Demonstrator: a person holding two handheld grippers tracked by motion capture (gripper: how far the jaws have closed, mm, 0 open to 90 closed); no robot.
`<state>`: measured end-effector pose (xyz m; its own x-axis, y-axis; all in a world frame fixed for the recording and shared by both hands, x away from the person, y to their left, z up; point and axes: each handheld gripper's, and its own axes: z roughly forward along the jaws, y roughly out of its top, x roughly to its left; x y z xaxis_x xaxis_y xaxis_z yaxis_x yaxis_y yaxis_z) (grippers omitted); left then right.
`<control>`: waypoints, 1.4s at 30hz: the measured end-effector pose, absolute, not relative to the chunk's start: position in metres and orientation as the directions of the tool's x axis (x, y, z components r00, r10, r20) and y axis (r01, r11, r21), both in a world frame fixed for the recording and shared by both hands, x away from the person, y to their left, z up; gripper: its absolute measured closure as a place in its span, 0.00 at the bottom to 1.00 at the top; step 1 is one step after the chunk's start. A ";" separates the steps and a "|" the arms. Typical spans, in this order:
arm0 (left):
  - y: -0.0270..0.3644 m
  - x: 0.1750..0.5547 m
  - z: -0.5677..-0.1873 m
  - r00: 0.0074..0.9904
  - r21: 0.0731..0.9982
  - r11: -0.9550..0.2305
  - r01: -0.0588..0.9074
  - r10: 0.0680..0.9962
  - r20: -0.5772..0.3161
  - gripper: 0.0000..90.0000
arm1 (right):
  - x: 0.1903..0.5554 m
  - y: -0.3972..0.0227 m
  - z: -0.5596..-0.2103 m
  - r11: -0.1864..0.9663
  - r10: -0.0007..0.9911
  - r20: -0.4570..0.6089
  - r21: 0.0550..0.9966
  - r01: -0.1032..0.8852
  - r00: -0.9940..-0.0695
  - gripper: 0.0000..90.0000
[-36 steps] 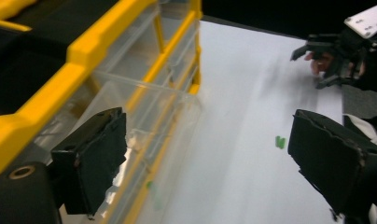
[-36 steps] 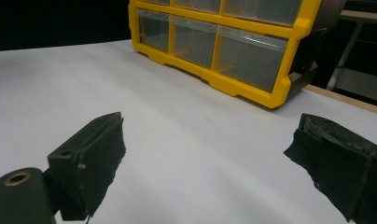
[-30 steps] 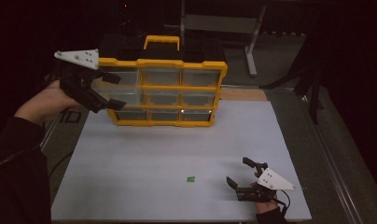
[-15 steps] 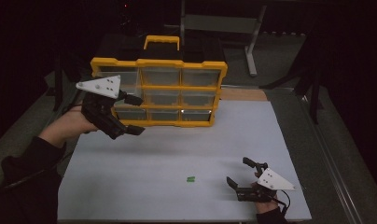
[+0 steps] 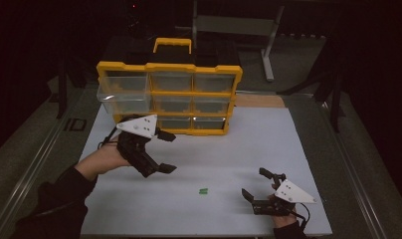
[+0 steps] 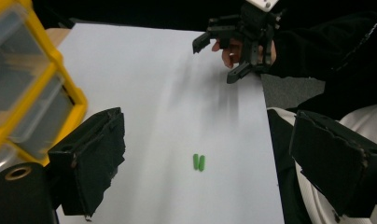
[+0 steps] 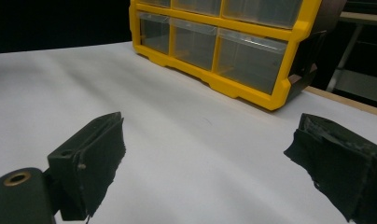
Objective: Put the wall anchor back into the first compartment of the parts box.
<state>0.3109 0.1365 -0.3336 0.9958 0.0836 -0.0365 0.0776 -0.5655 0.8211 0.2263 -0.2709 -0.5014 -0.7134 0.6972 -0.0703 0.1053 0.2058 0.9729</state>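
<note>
Two green pellets [image 6: 198,162], lying side by side and touching, are seen on the white bench [image 5: 298,149] in the left gripper view, between the two black jaws of the left hand-held gripper [image 5: 165,152], which are spread wide with nothing between them. From the high view the same green item [image 5: 203,190] reads as a single small speck, near the front of the bench, between the two hand-held grippers and apart from both. The right hand-held gripper [image 5: 254,184] is shown from the high view at the front right edge, jaws spread and empty; it is also seen from the front in the left gripper view [image 6: 219,60], with fingers of the holding hand visible behind it. The right gripper view gives a low, close look at the yellow drawer organiser [image 7: 252,88], whose clear drawers appear empty there. The high view shows the organiser [image 5: 169,94] upright at the back of the bench, with its top-left drawer [image 5: 120,94] pulled out.

Compared with a second ago, the left hand-held gripper has been brought away from the organiser's left side, downward and toward the green item. The right hand-held gripper has been kept in place.
</note>
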 end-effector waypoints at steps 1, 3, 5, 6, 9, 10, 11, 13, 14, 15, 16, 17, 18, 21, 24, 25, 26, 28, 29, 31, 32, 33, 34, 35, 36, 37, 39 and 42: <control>0.134 0.310 -0.339 0.995 0.822 -0.563 0.084 0.087 -0.042 0.10 | 0.226 -0.271 -0.501 0.205 0.697 -0.068 0.973 0.107 -0.714 0.09; 0.127 0.307 -0.354 0.995 0.824 -0.559 0.090 0.081 -0.055 0.10 | 0.226 -0.271 -0.501 0.207 0.696 -0.071 0.973 0.105 -0.715 0.10; 0.123 0.306 -0.364 0.994 0.831 -0.547 0.104 0.075 -0.075 0.09 | 0.226 -0.271 -0.501 0.208 0.695 -0.072 0.973 0.104 -0.715 0.09; 0.123 0.306 -0.364 0.994 0.831 -0.547 0.104 0.075 -0.075 0.09 | 0.226 -0.271 -0.501 0.207 0.695 -0.071 0.973 0.104 -0.715 0.10; 0.114 0.303 -0.383 0.993 0.826 -0.551 0.118 0.075 -0.092 0.07 | 0.226 -0.271 -0.501 0.208 0.695 -0.073 0.973 0.103 -0.716 0.09; 0.111 0.303 -0.388 0.993 0.823 -0.554 0.121 0.065 -0.103 0.07 | 0.226 -0.271 -0.501 0.209 0.694 -0.073 0.972 0.103 -0.716 0.09; 0.109 0.302 -0.393 0.992 0.823 -0.555 0.125 0.057 -0.112 0.07 | 0.226 -0.271 -0.501 0.209 0.694 -0.073 0.972 0.103 -0.717 0.09; 0.107 0.301 -0.398 0.992 0.821 -0.556 0.128 0.060 -0.114 0.07 | 0.226 -0.271 -0.501 0.209 0.693 -0.072 0.972 0.104 -0.718 0.09; 0.107 0.301 -0.398 0.992 0.821 -0.556 0.128 0.060 -0.114 0.07 | 0.226 -0.270 -0.501 0.211 0.693 -0.072 0.972 0.106 -0.718 0.09; 0.101 0.301 -0.411 0.990 0.817 -0.559 0.140 0.055 -0.132 0.07 | 0.226 -0.270 -0.501 0.210 0.692 -0.072 0.972 0.105 -0.718 0.09; 0.099 0.301 -0.416 0.989 0.814 -0.563 0.143 0.054 -0.136 0.06 | 0.226 -0.270 -0.501 0.209 0.692 -0.070 0.972 0.107 -0.718 0.09; 0.097 0.301 -0.420 0.989 0.812 -0.566 0.145 0.055 -0.139 0.04 | 0.226 -0.270 -0.501 0.211 0.692 -0.072 0.972 0.106 -0.719 0.09; 0.095 0.301 -0.424 0.988 0.811 -0.565 0.153 0.059 -0.146 0.02 | 0.226 -0.270 -0.501 0.211 0.691 -0.071 0.972 0.107 -0.719 0.09; 0.090 0.300 -0.434 0.987 0.804 -0.574 0.155 0.062 -0.145 0.00 | 0.226 -0.270 -0.501 0.210 0.690 -0.070 0.972 0.106 -0.720 0.09; 0.086 0.301 -0.444 0.986 0.802 -0.575 0.164 0.066 -0.154 0.00 | 0.226 -0.270 -0.501 0.210 0.691 -0.070 0.972 0.107 -0.720 0.09; 0.085 0.301 -0.448 0.986 0.803 -0.573 0.165 0.071 -0.152 0.00 | 0.226 -0.270 -0.501 0.212 0.690 -0.073 0.972 0.105 -0.720 0.10; 0.085 0.301 -0.448 0.986 0.803 -0.573 0.165 0.071 -0.152 0.00 | 0.226 -0.270 -0.501 0.212 0.690 -0.073 0.972 0.105 -0.720 0.10; 0.080 0.303 -0.461 0.983 0.803 -0.566 0.183 0.085 -0.164 0.00 | 0.226 -0.270 -0.501 0.210 0.689 -0.071 0.972 0.106 -0.721 0.09; 0.080 0.304 -0.464 0.982 0.806 -0.561 0.190 0.091 -0.168 0.00 | 0.226 -0.270 -0.501 0.211 0.690 -0.071 0.972 0.106 -0.721 0.09; 0.077 0.305 -0.471 0.981 0.807 -0.557 0.195 0.094 -0.172 0.00 | 0.226 -0.270 -0.501 0.215 0.688 -0.074 0.971 0.105 -0.722 0.09; 0.076 0.306 -0.474 0.980 0.806 -0.557 0.199 0.106 -0.168 0.00 | 0.226 -0.270 -0.502 0.215 0.688 -0.074 0.971 0.106 -0.722 0.10; 0.074 0.307 -0.477 0.979 0.806 -0.555 0.206 0.112 -0.173 0.00 | 0.226 -0.270 -0.502 0.216 0.688 -0.073 0.970 0.107 -0.722 0.09; 0.073 0.307 -0.481 0.978 0.807 -0.551 0.210 0.117 -0.175 0.00 | 0.226 -0.270 -0.502 0.218 0.687 -0.074 0.970 0.107 -0.723 0.09; 0.071 0.308 -0.484 0.977 0.805 -0.553 0.214 0.127 -0.173 0.00 | 0.226 -0.269 -0.502 0.217 0.686 -0.073 0.970 0.108 -0.724 0.09; 0.070 0.308 -0.486 0.976 0.805 -0.551 0.217 0.130 -0.174 0.02 | 0.226 -0.269 -0.502 0.216 0.686 -0.072 0.970 0.108 -0.724 0.09; 0.069 0.309 -0.489 0.975 0.807 -0.546 0.224 0.137 -0.178 0.03 | 0.226 -0.269 -0.502 0.216 0.685 -0.071 0.970 0.108 -0.725 0.09; 0.067 0.312 -0.494 0.971 0.805 -0.544 0.236 0.155 -0.180 0.06 | 0.226 -0.270 -0.502 0.214 0.684 -0.071 0.971 0.107 -0.726 0.09; 0.066 0.316 -0.500 0.965 0.800 -0.541 0.259 0.175 -0.194 0.15 | 0.226 -0.269 -0.502 0.215 0.683 -0.069 0.970 0.110 -0.727 0.09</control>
